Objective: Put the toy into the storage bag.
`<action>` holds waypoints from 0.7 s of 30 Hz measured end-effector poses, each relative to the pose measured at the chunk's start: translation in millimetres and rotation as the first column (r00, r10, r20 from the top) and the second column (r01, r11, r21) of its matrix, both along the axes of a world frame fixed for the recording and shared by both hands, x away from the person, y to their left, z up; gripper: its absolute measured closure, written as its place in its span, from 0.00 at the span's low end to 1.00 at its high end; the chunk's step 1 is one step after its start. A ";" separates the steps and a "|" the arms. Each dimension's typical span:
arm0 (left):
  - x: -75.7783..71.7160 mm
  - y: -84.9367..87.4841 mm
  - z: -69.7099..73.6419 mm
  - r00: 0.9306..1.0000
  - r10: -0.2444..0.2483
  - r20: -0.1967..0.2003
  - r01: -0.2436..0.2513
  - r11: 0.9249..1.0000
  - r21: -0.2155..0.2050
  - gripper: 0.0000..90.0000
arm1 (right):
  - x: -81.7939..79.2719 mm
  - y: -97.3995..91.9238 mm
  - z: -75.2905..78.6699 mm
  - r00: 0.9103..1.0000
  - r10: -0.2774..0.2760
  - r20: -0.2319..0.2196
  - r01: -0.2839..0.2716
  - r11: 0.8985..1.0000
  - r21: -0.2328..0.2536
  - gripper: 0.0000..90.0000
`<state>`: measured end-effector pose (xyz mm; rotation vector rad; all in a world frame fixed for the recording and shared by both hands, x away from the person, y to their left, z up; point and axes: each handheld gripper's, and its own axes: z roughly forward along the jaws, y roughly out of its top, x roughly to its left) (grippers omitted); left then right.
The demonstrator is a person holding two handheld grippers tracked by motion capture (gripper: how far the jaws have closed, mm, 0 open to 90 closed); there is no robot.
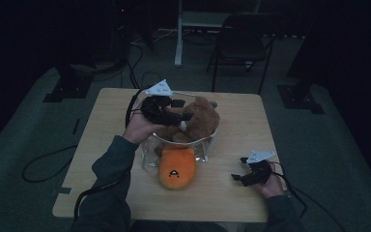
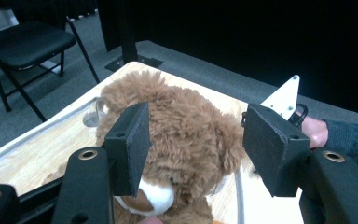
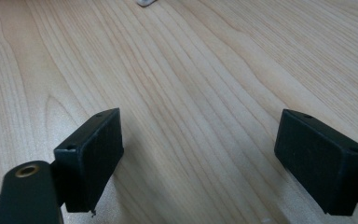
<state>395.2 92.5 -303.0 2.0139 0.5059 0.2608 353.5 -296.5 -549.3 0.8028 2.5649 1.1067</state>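
My left claw (image 1: pixel 181 110) hangs at the centre of the high view with its jaws apart, and the brown teddy bear (image 1: pixel 200 121) lies right ahead in the clear glass bowl (image 1: pixel 149 153), its head between them but not pinched. My right claw (image 1: pixel 239 178), jaws apart, waits over bare tabletop (image 1: pixel 232 125) at lower right

Teddy bear (image 2: pixel 186 126): shaggy brown plush, white cloth muzzle; container (image 1: pixel 150 155): clear, glossy; orange toy (image 1: pixel 177 167): soft plush; table (image 3: pixel 205 70): pale wood grain, smooth matt; gripper pads (image 3: pixel 93 154): matt black.
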 end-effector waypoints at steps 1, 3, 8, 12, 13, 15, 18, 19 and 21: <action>-0.5 1.5 -0.6 1.000 0.005 0.000 -0.005 1.000 0.001 0.46 | 0.0 0.0 0.0 1.000 0.000 -0.001 0.000 1.000 0.000 0.16; -1.1 4.3 -1.7 1.000 0.008 -0.007 -0.008 1.000 -0.002 0.46 | 0.0 0.0 0.0 1.000 0.000 0.000 0.000 1.000 0.000 0.16; -4.6 10.1 -3.9 1.000 0.026 -0.009 -0.026 1.000 -0.012 0.46 | 0.0 0.0 0.0 1.000 0.000 -0.001 0.000 1.000 0.000 0.16; -8.3 15.0 -5.6 0.999 0.034 -0.010 -0.034 0.999 -0.038 0.46 | 0.1 0.0 0.0 1.000 0.001 0.001 -0.001 1.000 0.000 0.16; -9.2 15.9 -6.5 0.999 0.036 -0.010 -0.037 0.998 -0.042 0.46 | 0.0 0.0 0.0 1.000 0.000 0.000 0.000 1.000 0.000 0.16; -10.9 17.4 -8.0 0.999 0.041 -0.011 -0.042 0.998 -0.044 0.46 | 0.0 0.0 0.0 1.000 0.000 0.000 0.000 1.000 0.000 0.16; -13.2 19.4 -9.9 0.999 0.042 -0.018 -0.043 0.998 -0.050 0.46 | 0.0 0.0 0.0 1.000 0.000 0.000 0.000 1.000 0.000 0.16; -13.9 20.0 -10.5 0.999 0.042 -0.020 -0.043 0.998 -0.054 0.46 | 0.0 0.0 0.0 1.000 0.000 0.000 0.000 1.000 0.000 0.16; -15.5 21.2 -11.4 0.999 0.040 -0.024 -0.042 0.997 -0.059 0.46 | 0.0 0.0 0.0 1.000 0.000 0.000 0.000 1.000 0.000 0.16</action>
